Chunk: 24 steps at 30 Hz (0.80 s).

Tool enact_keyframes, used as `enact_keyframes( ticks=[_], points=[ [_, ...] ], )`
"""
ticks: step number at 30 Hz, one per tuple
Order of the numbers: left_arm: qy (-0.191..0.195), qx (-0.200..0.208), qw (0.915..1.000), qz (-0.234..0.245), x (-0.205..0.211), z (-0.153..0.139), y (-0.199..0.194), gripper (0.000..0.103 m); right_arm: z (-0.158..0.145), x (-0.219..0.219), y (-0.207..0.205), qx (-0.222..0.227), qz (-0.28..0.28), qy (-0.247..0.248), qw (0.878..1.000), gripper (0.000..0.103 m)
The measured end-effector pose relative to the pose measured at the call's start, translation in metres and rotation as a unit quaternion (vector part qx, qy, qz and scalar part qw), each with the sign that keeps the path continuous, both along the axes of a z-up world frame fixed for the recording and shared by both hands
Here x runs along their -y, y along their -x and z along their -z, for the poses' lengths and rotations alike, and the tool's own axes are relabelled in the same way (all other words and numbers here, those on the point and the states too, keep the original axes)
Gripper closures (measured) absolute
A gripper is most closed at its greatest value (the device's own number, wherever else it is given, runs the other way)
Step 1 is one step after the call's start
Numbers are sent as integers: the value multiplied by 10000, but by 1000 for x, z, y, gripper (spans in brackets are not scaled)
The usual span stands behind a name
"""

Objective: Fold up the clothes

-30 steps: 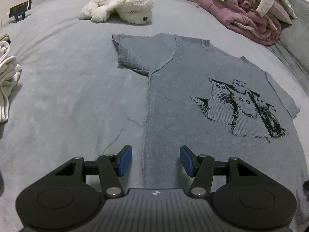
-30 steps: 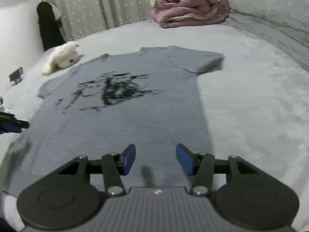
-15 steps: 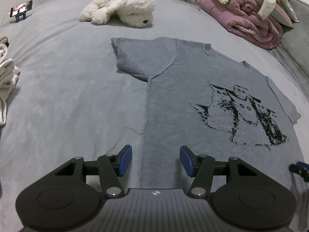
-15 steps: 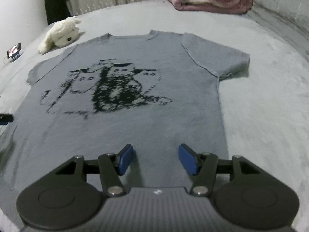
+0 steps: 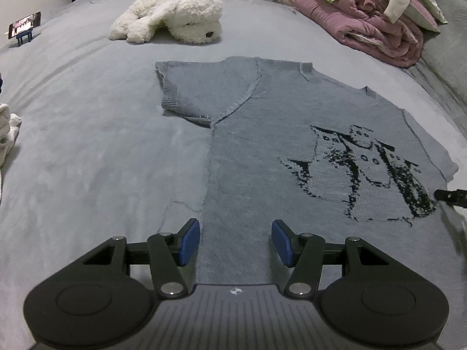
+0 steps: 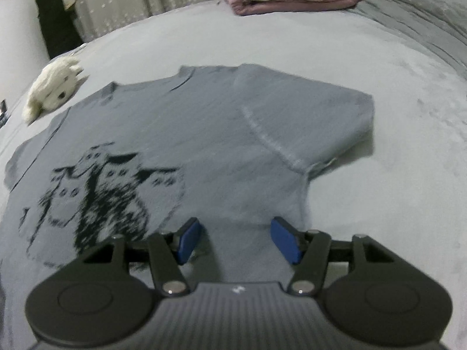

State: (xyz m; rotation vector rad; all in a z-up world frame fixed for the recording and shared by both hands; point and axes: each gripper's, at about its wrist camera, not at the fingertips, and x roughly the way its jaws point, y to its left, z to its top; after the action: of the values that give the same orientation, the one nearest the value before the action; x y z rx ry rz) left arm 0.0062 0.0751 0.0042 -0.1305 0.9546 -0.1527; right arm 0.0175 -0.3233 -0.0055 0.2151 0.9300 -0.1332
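Note:
A grey knitted short-sleeved top with a black cat print lies flat, front up, on the grey bed cover. My left gripper hovers open over its left side edge near the hem, with nothing between the blue pads. The left sleeve lies spread out further up. In the blurred right wrist view, my right gripper stands open just above the top's right side, below the spread right sleeve. Its pads hold nothing. Its dark tip shows at the left view's right edge.
A white plush toy lies beyond the collar. A pile of pink blankets and clothes sits at the far right. A phone on a blue stand and a white cloth are on the left. Bare grey bed cover lies right of the top.
My right gripper has travelled up along the top's right side toward the sleeve, and its jaws stand a little wider. The left gripper has hardly moved.

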Motion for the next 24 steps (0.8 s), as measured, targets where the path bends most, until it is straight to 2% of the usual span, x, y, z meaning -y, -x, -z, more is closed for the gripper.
enact_keyframes(
  ticks=[7,9,12,15,19,24],
  points=[
    [159,46,9997,-202,1,-3,-14,49,-3,12,-13,147,251,268,9992,46],
    [236,60,9994,-234,4,-4,-19,49,-10,5,-14,354,164,441,9983,46],
    [277,121,9994,-194,11,-6,-24,49,-13,-7,-17,537,-145,303,9980,46],
    [179,109,9997,-125,20,-2,-28,49,-5,-23,-26,434,-489,363,9972,46],
    [-14,2,10000,1,30,7,-31,49,6,-26,-34,292,-603,525,9964,42],
    [-78,8,10000,10,30,9,-31,49,8,-4,-33,232,-237,709,9969,41]
  ],
)
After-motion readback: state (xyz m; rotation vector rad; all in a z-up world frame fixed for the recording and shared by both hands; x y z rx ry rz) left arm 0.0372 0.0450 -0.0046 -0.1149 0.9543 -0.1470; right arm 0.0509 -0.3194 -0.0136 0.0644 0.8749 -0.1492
